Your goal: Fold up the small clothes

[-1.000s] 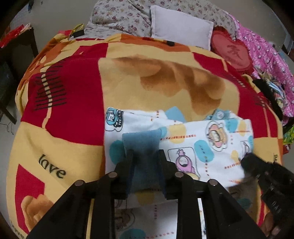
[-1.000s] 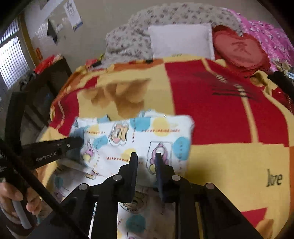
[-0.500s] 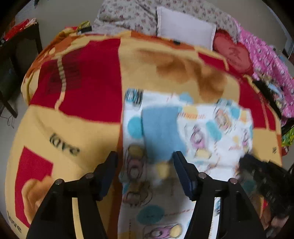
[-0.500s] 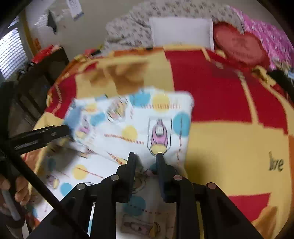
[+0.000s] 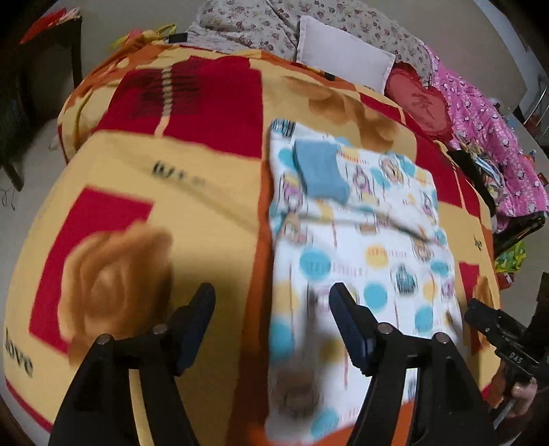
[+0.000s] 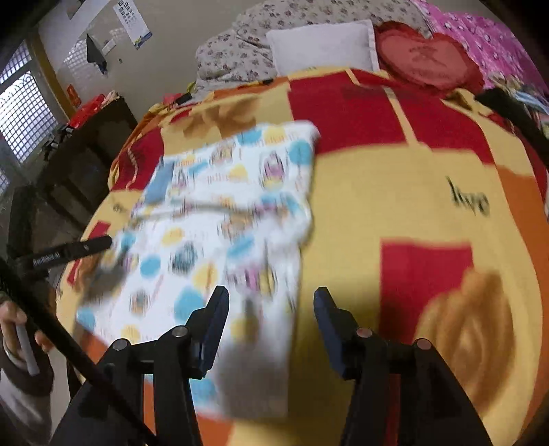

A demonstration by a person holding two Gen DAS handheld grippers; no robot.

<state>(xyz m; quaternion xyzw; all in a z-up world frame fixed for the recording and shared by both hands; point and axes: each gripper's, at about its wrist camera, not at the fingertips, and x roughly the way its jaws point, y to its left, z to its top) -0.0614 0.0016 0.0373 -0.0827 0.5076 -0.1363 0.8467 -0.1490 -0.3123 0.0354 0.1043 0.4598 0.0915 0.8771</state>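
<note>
1. Opening now: your left hand-held gripper [image 5: 271, 302] has its jaws apart and widening, nothing pinched. The garment's left edge runs between the fingers, with the pads clear of the cloth.
2. Your right hand-held gripper [image 6: 271, 305] is the same: jaws apart and widening, with the garment's right edge and a strip of blanket in the gap, no pad pressing on fabric.
3. The small garment [image 5: 360, 247], white with blue and yellow dots and cartoon prints, lies flat on the bed's blanket [image 5: 206, 192]. Its far part is doubled over toward you, and a fold line crosses it about halfway up.
4. A blue cuff [image 5: 320, 173] sits on top of the folded-over part, near the far left corner in the left wrist view.
5. The near end of the garment is motion-blurred in both views, so its exact edge is hard to read.
6. The blanket is red, yellow and orange with "love" lettering [image 6: 468, 199] and brown bear shapes.
7. At the head of the bed are a white pillow [image 5: 343, 58], a red heart cushion [image 5: 420, 103], a floral quilt [image 5: 260, 24] and pink bedding [image 5: 497, 137].
8. In the right wrist view your left hand [image 6: 20, 329] is wrapped round that gripper's handle at the left edge.
</note>
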